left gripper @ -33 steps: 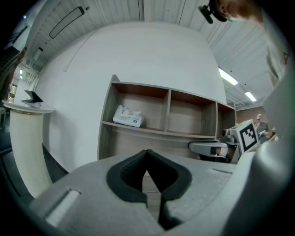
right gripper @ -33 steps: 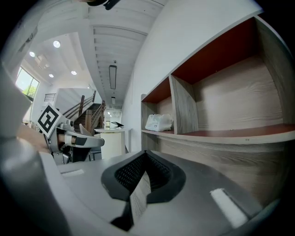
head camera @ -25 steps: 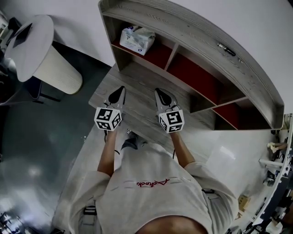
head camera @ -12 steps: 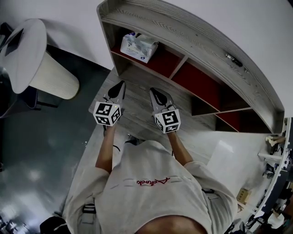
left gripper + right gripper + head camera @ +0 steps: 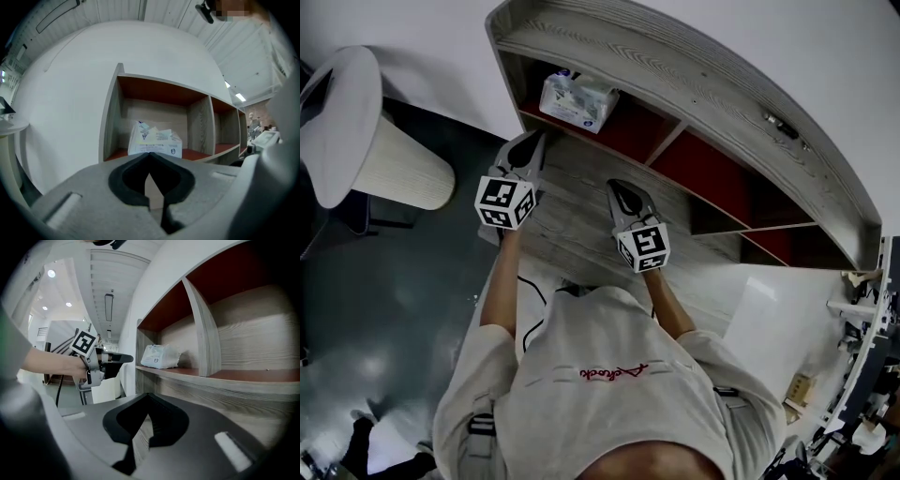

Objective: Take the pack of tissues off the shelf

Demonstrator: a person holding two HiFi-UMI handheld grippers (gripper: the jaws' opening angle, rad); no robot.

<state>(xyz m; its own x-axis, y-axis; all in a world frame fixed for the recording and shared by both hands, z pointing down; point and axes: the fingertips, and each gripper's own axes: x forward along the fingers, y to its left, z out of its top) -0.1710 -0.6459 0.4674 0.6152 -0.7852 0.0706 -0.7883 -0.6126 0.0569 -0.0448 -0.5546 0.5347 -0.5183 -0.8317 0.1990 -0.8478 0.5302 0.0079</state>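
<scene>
The pack of tissues (image 5: 576, 97) is white with blue print and lies in the leftmost compartment of the wooden shelf (image 5: 694, 70), on its red floor. My left gripper (image 5: 534, 141) is shut and empty, its tips just short of that compartment's front edge, below the pack. In the left gripper view the pack (image 5: 154, 139) sits straight ahead above the closed jaws of the left gripper (image 5: 150, 155). My right gripper (image 5: 618, 186) is shut with nothing in it, over the wooden surface in front of the shelf. From the right gripper view, the pack (image 5: 160, 356) and the left gripper (image 5: 123, 359) show to the left.
A round white table (image 5: 342, 122) stands at the left on a dark floor. The shelf has further red-floored compartments (image 5: 703, 164) to the right, split by wooden dividers (image 5: 667, 141). A small dark object (image 5: 780, 123) lies on the shelf's top.
My left gripper has moved forward and to the left, up to the tissue compartment's front edge. The right gripper has barely moved.
</scene>
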